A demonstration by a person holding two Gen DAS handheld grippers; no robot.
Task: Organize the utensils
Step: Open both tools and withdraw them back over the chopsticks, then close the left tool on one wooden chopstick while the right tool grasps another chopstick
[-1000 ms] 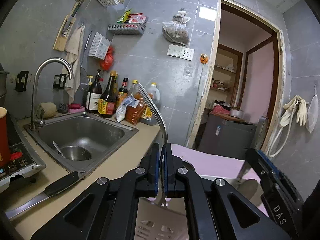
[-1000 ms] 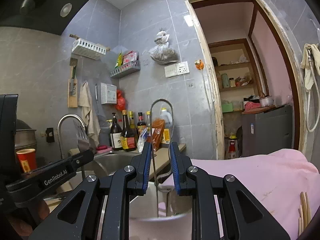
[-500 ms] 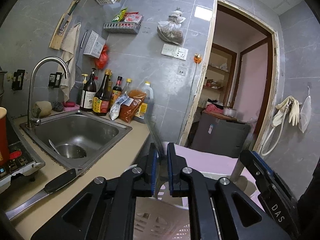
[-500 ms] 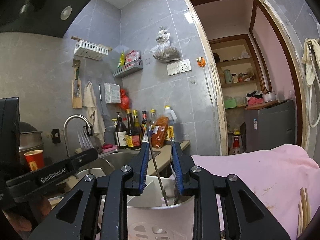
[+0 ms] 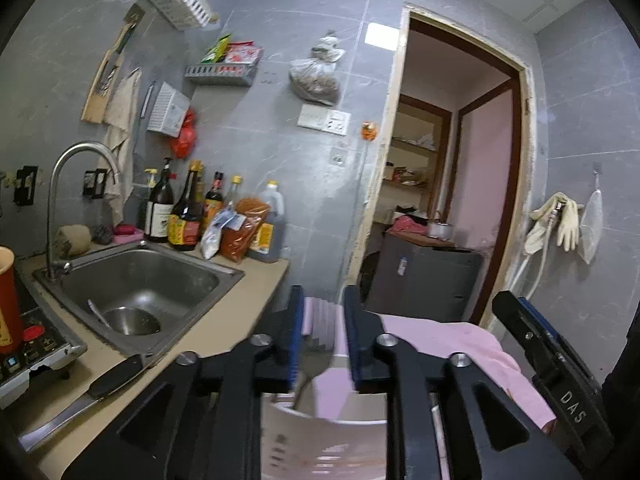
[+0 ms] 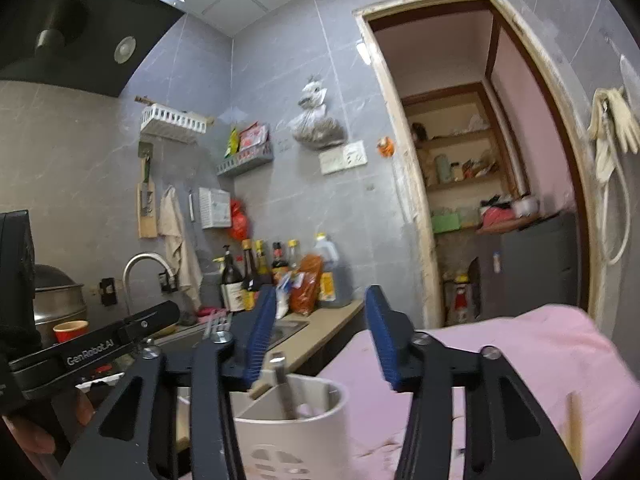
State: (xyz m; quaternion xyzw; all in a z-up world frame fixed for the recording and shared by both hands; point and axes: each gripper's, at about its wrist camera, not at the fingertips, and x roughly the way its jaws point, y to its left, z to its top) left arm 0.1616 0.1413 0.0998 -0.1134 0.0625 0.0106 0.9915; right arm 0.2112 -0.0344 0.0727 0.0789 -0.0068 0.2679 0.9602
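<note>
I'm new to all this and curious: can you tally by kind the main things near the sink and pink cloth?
Grippers, fingers opening, gripping nothing: 2 (left gripper, right gripper)
White utensil holder: 1
Knife: 1
Red cup: 1
Sink: 1
Total: 6

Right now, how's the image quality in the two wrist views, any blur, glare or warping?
Left wrist view: strong fisheye bending of the doorframe, blocky smearing between the left gripper fingers, a bright glare patch on the wall. Right wrist view: the holder is motion-blurred, walls sharper.
</note>
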